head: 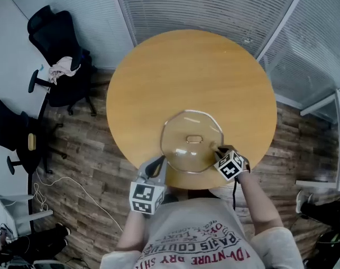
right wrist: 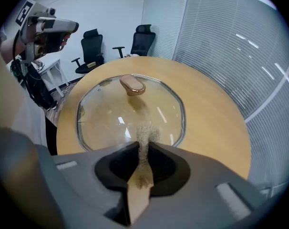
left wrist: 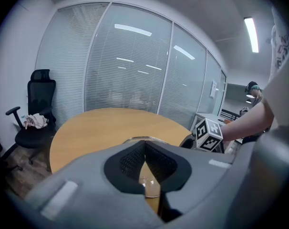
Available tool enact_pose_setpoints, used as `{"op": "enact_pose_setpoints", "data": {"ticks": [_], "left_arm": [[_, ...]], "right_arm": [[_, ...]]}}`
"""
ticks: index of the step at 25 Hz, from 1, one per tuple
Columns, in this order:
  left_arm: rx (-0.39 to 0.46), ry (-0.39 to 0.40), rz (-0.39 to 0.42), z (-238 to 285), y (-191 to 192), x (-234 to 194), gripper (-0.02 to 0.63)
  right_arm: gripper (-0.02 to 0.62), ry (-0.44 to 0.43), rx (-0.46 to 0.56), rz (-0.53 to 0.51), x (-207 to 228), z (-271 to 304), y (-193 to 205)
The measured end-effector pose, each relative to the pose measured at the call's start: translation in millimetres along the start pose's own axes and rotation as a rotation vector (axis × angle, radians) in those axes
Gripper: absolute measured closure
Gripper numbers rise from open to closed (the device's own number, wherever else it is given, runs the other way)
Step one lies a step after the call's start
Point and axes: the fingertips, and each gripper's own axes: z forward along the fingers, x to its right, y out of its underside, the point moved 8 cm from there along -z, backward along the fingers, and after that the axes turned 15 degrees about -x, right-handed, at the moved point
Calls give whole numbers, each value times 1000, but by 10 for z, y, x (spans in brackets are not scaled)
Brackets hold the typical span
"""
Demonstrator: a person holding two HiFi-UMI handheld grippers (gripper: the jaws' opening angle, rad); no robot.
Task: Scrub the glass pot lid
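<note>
A round wooden worktop (head: 187,66) stands on a dark plank floor (head: 86,144). Glass partitions with lowered blinds (head: 215,7) run behind it, and a plain white wall (head: 7,55) is at left. Two black office chairs (head: 60,43) stand there, one carrying a crumpled cloth (head: 62,69). A ceiling strip light (left wrist: 251,32) glows.

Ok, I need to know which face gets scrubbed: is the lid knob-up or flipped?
Knob-up: the glass pot lid lies flat on the table, its knob standing on top.
</note>
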Motion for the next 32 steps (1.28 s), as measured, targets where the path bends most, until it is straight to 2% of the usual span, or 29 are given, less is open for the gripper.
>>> {"op": "enact_pose_setpoints", "data": {"ticks": [6, 19, 29, 32], "left_arm": [[-2, 60, 28, -80, 1, -53, 600], [-13, 112, 92, -250, 110, -158, 600], [-26, 107, 137, -514, 318, -315, 600], [-24, 113, 131, -549, 347, -347, 600]], "right_arm": [[535, 0, -25, 107, -365, -89, -13], [535, -46, 2, 212, -1039, -151, -182], [534, -83, 23, 142, -1515, -116, -386], [534, -135, 30, 86, -1642, -114, -432]]}}
